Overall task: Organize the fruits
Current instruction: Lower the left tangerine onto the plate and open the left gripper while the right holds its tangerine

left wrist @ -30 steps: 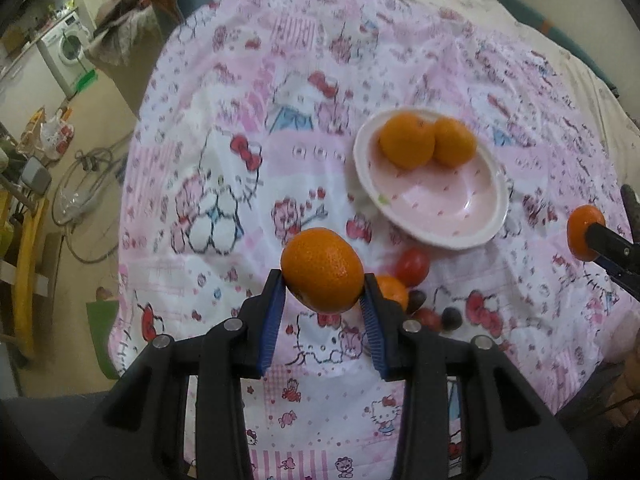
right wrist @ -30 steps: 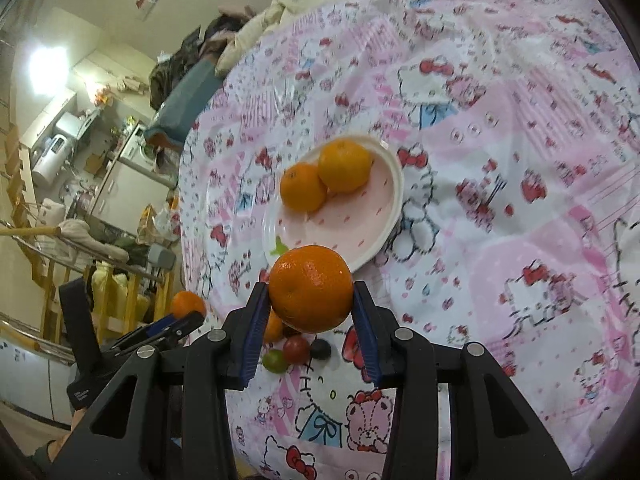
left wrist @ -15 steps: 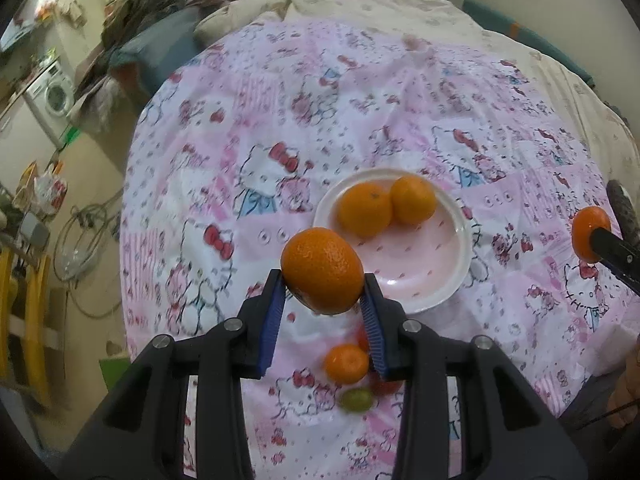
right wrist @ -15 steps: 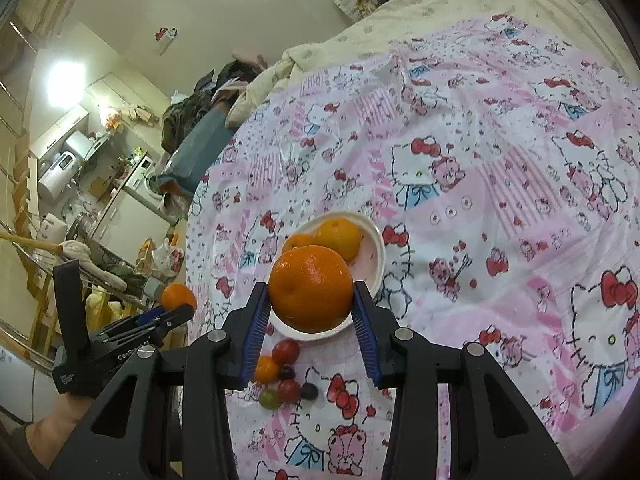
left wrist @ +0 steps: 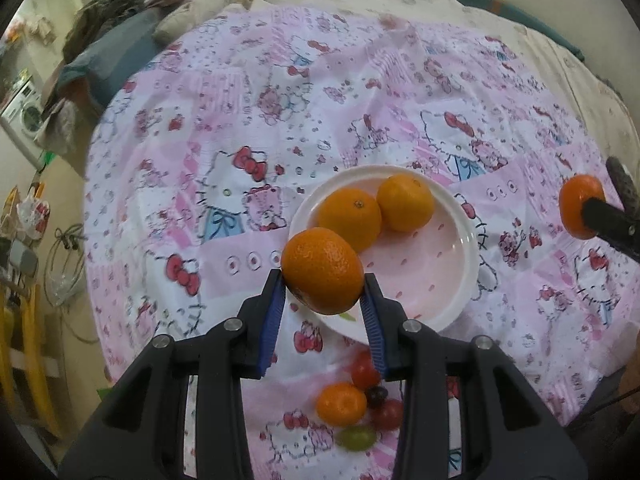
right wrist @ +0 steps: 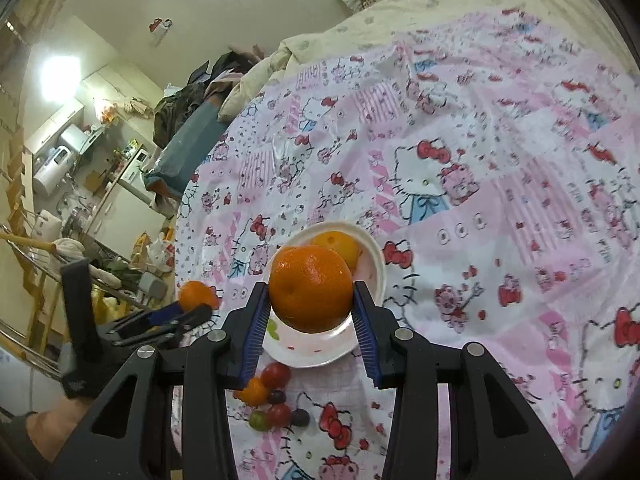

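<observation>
Mandarins fill both grippers: left gripper [left wrist: 323, 294] clamps one mandarin [left wrist: 322, 271] over the plate's [left wrist: 460, 300] near rim, right gripper [right wrist: 311, 312] clamps another [right wrist: 310, 288], likely for sorting with two already plated.

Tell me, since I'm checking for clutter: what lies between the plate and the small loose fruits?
Only bare patterned cloth separates the plate from the small fruits, seen in the left wrist view.
</observation>
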A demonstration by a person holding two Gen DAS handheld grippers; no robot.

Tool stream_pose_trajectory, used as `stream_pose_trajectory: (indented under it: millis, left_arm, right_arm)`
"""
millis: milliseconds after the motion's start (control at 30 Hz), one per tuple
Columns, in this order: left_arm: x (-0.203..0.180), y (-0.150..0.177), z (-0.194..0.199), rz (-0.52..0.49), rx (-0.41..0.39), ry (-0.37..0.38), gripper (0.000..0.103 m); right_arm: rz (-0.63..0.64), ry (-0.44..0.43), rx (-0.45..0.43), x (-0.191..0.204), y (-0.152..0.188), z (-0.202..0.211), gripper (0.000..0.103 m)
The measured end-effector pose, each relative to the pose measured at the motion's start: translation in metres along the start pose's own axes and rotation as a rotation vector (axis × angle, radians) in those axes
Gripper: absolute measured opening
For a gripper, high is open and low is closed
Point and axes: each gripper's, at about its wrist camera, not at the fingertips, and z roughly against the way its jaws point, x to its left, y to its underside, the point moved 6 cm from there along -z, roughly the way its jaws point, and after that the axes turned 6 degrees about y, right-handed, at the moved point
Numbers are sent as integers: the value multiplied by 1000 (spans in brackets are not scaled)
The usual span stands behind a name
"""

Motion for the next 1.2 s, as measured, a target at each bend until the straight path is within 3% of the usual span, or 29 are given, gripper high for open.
stream_pose_trajectory:
  millis: [467,567,800,1133,1200]
  left_arm:
    - [-4,9,-78,-1,147,94,34]
    - [-10,5,-86,-58,148,74,34]
    - [-6,11,-107,-41,216,74,34]
    - [-7,11,-108,-58,211,79,36]
    - [-8,11,-108,-53,217,104,42]
  right_arm:
    - [72,80,155,-7,-4,-80,43]
    - [75,89,180,-9,-2,-94,43]
    - [66,101,219,-15,4,-109,43]
    - [68,115,240,-17,11,-115,43]
    - [66,119,237,-17,10,-115,43]
